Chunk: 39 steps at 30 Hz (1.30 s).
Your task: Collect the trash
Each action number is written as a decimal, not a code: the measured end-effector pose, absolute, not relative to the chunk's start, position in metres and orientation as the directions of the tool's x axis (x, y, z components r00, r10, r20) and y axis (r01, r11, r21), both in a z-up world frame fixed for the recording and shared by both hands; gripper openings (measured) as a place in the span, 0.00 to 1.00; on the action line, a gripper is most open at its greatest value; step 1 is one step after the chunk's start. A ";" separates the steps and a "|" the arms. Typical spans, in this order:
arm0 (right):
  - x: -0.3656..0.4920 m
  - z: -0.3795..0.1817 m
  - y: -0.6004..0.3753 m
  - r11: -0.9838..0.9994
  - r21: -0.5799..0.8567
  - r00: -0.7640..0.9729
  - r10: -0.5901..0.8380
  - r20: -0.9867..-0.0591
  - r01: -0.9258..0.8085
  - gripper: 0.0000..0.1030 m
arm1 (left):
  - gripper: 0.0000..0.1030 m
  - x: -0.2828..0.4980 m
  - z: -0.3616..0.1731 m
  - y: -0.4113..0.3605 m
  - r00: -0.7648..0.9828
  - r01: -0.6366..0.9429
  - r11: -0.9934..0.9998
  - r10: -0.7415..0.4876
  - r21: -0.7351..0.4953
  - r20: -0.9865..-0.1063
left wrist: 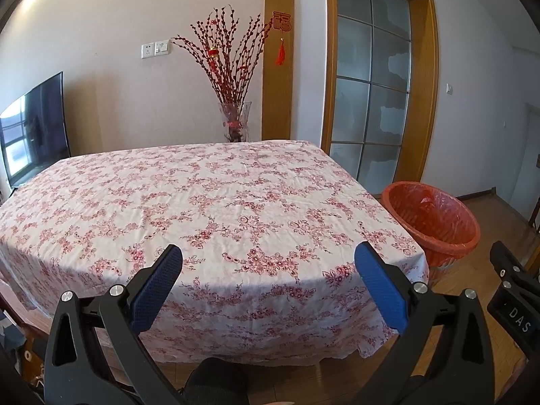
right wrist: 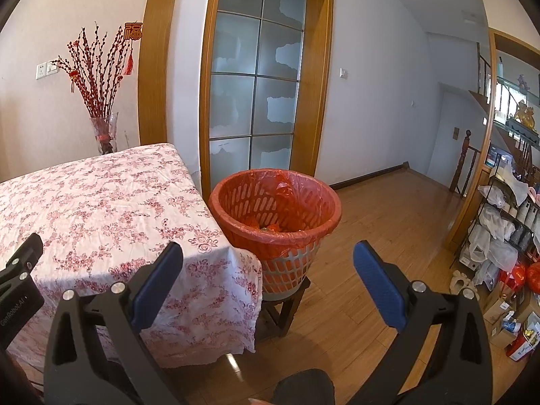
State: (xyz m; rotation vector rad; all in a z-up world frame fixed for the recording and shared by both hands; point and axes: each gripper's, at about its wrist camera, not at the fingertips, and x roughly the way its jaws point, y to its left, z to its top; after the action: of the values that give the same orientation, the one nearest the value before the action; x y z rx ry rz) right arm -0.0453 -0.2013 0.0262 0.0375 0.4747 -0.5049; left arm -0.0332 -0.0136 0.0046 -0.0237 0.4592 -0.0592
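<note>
Red plastic lines the slatted waste basket (right wrist: 275,209), which stands on a small dark wooden stool (right wrist: 281,307) just beside the table's near right corner, raised so its rim sits about level with the tabletop (handy for dropping things in from the table edge, I judge). Something reddish lies at its bottom; I cannot tell what. The floral tablecloth (left wrist: 209,209) shows no loose trash anywhere in either view, so the collecting looks done or nearly so.

Both tools hover in front of the table, low and back from it. The left gripper (left wrist: 268,263) has its blue pads spread wide with nothing between them, and the right gripper (right wrist: 268,263) is likewise spread and empty, aimed toward the basket.

Behind the table stand a glass vase of red branches (left wrist: 233,84) and a television (left wrist: 33,128). A cluttered shelf rack (right wrist: 506,222) lines the far right, well apart from the basket. Nothing blocks the path between table and basket.
</note>
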 end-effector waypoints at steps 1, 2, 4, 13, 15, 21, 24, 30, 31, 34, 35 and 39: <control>-0.045 0.026 -0.201 0.877 -0.080 0.770 -0.456 -0.447 0.474 0.96 | 0.97 -0.033 0.005 -0.014 0.895 0.051 0.998 -0.062 -0.036 -0.442; -0.045 0.026 -0.201 0.877 -0.080 0.770 -0.456 -0.447 0.474 0.96 | 0.97 -0.033 0.005 -0.014 0.896 0.051 0.998 -0.061 -0.035 -0.441; -0.045 0.026 -0.201 0.877 -0.079 0.770 -0.456 -0.447 0.473 0.96 | 0.97 -0.034 0.005 -0.014 0.897 0.050 0.998 -0.060 -0.034 -0.438; -0.045 0.026 -0.202 0.877 -0.078 0.770 -0.455 -0.448 0.473 0.96 | 0.97 -0.035 0.009 -0.013 0.903 0.042 0.999 -0.051 -0.030 -0.427; -0.045 0.026 -0.202 0.878 -0.077 0.770 -0.454 -0.447 0.473 0.96 | 0.97 -0.036 0.010 -0.013 0.904 0.039 0.999 -0.048 -0.031 -0.425; -0.045 0.026 -0.202 0.878 -0.077 0.771 -0.454 -0.447 0.472 0.96 | 0.97 -0.036 0.012 -0.010 0.908 0.027 0.999 -0.041 -0.039 -0.416; -0.045 0.026 -0.201 0.878 -0.077 0.771 -0.454 -0.446 0.473 0.96 | 0.97 -0.036 0.013 -0.008 0.911 0.023 0.999 -0.038 -0.041 -0.411; -0.043 0.029 -0.201 0.879 -0.078 0.774 -0.453 -0.442 0.471 0.96 | 0.97 -0.036 0.014 -0.008 0.913 0.012 0.999 -0.028 -0.043 -0.407; -0.043 0.029 -0.201 0.879 -0.077 0.774 -0.453 -0.442 0.471 0.96 | 0.97 -0.036 0.014 -0.007 0.913 0.011 0.999 -0.028 -0.044 -0.407; -0.043 0.029 -0.201 0.879 -0.077 0.774 -0.453 -0.442 0.470 0.96 | 0.97 -0.036 0.014 -0.007 0.913 0.008 0.999 -0.026 -0.045 -0.408; -0.043 0.029 -0.201 0.879 -0.077 0.774 -0.453 -0.442 0.471 0.96 | 0.97 -0.036 0.014 -0.006 0.913 0.008 0.999 -0.026 -0.045 -0.407; -0.043 0.030 -0.201 0.879 -0.077 0.774 -0.454 -0.442 0.471 0.96 | 0.97 -0.036 0.014 -0.006 0.913 0.008 0.999 -0.026 -0.045 -0.406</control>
State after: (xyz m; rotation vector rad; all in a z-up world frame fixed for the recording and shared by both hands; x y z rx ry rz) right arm -0.0431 -0.2010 0.0295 0.0392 0.4682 -0.5011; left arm -0.0358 -0.0062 0.0142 -0.0426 0.4191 -0.0176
